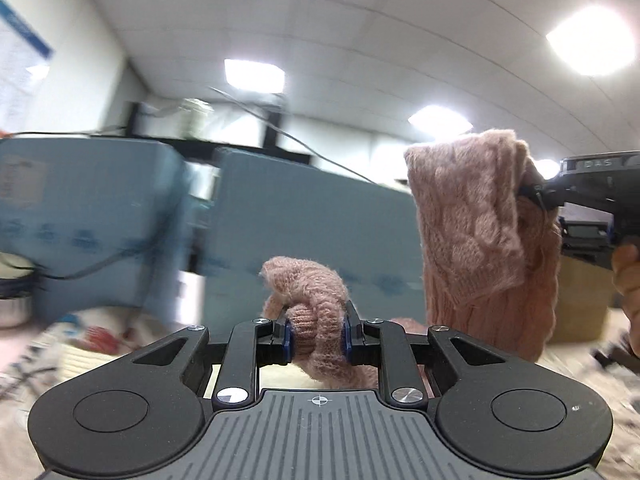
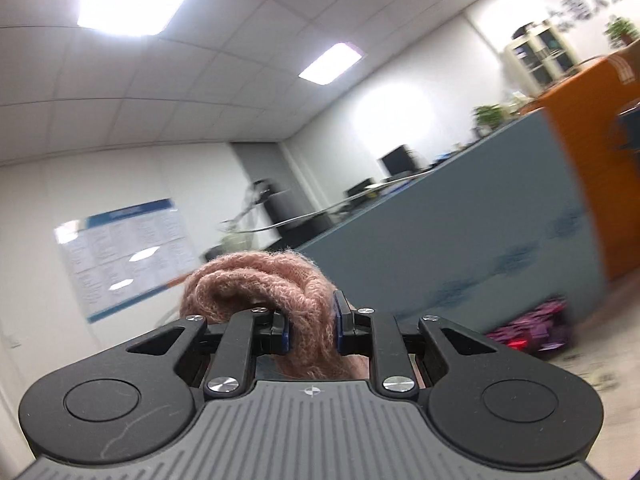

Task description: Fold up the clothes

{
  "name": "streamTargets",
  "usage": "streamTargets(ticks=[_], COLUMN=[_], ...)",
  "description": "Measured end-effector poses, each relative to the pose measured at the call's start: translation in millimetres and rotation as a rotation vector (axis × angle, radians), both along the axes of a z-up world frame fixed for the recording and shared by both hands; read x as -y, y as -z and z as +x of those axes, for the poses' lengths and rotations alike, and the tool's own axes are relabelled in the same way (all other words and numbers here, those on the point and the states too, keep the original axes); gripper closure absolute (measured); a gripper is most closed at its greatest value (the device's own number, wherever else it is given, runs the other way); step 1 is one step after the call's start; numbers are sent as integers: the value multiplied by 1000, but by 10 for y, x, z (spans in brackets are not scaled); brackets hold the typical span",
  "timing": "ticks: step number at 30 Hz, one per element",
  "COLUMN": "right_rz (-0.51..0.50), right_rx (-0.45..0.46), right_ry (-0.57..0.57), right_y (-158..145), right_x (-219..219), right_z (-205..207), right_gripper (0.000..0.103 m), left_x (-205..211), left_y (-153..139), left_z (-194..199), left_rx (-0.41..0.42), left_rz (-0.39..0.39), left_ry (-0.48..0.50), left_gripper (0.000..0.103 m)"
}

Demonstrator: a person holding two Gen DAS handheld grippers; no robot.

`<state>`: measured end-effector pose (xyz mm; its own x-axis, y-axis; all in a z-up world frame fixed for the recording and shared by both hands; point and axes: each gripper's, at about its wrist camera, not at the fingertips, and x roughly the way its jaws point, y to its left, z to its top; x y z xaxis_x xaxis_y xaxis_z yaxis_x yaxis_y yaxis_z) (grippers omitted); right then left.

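Observation:
A pink cable-knit garment (image 1: 476, 236) is held up in the air by both grippers. My left gripper (image 1: 317, 332) is shut on a bunched edge of it, which bulges up between the fingers. My right gripper (image 2: 311, 330) is shut on another thick roll of the same knit (image 2: 256, 284). In the left wrist view the right gripper (image 1: 532, 194) shows at the right, pinching the top of a hanging fold, with the person's hand (image 1: 628, 280) behind it. The rest of the garment hangs out of sight below.
Blue-grey office partitions (image 1: 312, 220) stand behind. An orange counter (image 2: 592, 160) is at the right. A cardboard box (image 1: 580, 300) sits behind the hanging knit. Patterned cloth (image 1: 80, 344) lies low at the left, a dark purple object (image 2: 536, 328) low at the right.

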<state>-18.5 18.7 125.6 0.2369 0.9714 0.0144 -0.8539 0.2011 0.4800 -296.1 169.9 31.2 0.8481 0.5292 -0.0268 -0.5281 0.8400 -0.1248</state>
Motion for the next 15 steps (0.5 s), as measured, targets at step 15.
streamTargets(ticks=[15], right_rz=[-438], right_rx=[-213], right_ry=[274], right_y=[1045], right_x=[1323], right_z=[1128], right_gripper=[84], left_x=[73], left_y=[251], left_z=[564], left_rx=[-335], left_rz=[-174], left_ry=[112], left_gripper=[77])
